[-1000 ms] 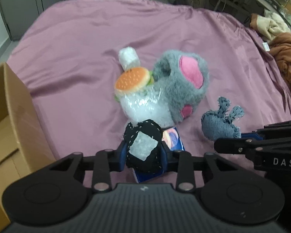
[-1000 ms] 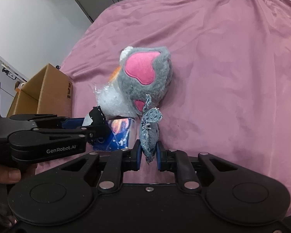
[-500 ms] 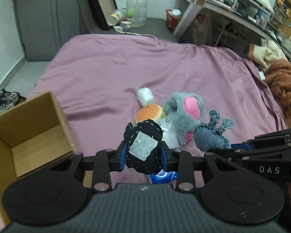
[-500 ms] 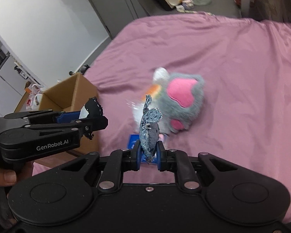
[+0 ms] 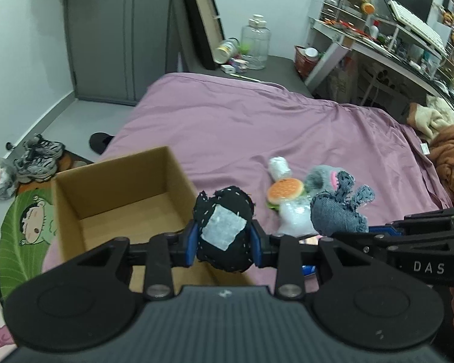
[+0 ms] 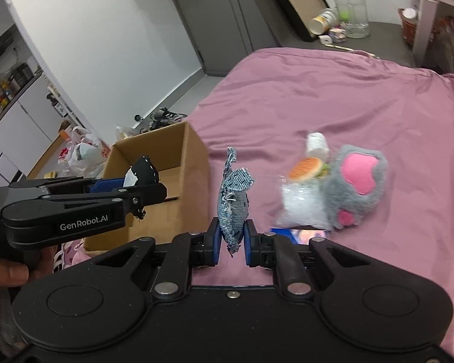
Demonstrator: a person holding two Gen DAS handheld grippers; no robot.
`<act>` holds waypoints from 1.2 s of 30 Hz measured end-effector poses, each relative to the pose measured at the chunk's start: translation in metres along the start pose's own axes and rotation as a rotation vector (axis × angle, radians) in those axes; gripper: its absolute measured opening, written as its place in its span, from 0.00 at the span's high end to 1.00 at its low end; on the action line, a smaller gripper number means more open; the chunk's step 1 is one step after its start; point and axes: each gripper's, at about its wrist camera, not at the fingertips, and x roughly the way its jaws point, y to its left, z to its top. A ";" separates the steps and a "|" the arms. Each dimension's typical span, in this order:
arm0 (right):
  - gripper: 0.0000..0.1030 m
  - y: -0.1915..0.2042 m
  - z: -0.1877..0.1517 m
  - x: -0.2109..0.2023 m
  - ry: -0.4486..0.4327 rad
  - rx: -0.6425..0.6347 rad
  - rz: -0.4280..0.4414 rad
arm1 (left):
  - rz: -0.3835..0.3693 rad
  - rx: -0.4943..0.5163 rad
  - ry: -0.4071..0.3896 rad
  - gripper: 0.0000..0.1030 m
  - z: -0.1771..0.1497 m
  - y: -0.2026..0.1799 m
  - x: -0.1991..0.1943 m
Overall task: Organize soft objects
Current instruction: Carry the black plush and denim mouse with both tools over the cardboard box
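My left gripper (image 5: 224, 243) is shut on a black stitched pouch (image 5: 224, 227) with a white patch, held in the air beside the near right corner of an open cardboard box (image 5: 112, 199). My right gripper (image 6: 231, 242) is shut on a blue denim toy (image 6: 233, 202), lifted above the bed; the same denim toy (image 5: 339, 208) shows in the left wrist view. On the purple sheet (image 5: 242, 121) lie a grey plush paw (image 6: 357, 184) with pink pads, a burger toy (image 6: 307, 166), a clear bag of white filling (image 6: 302, 205) and a small white roll (image 6: 316, 143).
A blue packet (image 6: 299, 233) lies under the clear bag. The box (image 6: 157, 157) sits at the bed's left edge, above a green floor mat (image 5: 24, 227) and shoes (image 5: 36, 160). Brown clothes (image 5: 451, 157) are heaped at the right. A glass jar (image 5: 255, 44) stands beyond the bed.
Both grippers rose and swung left with their toys, from low over the pile to beside the cardboard box. More of the room and the box's inside came into view.
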 end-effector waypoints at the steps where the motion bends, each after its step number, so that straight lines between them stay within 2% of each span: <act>1: 0.85 0.004 0.000 0.000 -0.003 -0.008 0.003 | 0.006 -0.006 -0.005 0.67 -0.001 0.005 -0.003; 17: 0.85 0.067 0.008 0.034 -0.023 -0.101 0.041 | 0.075 -0.108 -0.058 0.67 -0.016 0.076 -0.019; 26: 0.85 0.084 0.013 0.053 -0.012 -0.138 0.036 | 0.076 -0.149 -0.059 0.67 -0.017 0.100 0.003; 36: 0.85 0.086 0.022 0.065 0.007 -0.174 0.018 | 0.081 -0.180 -0.066 0.65 -0.011 0.104 0.035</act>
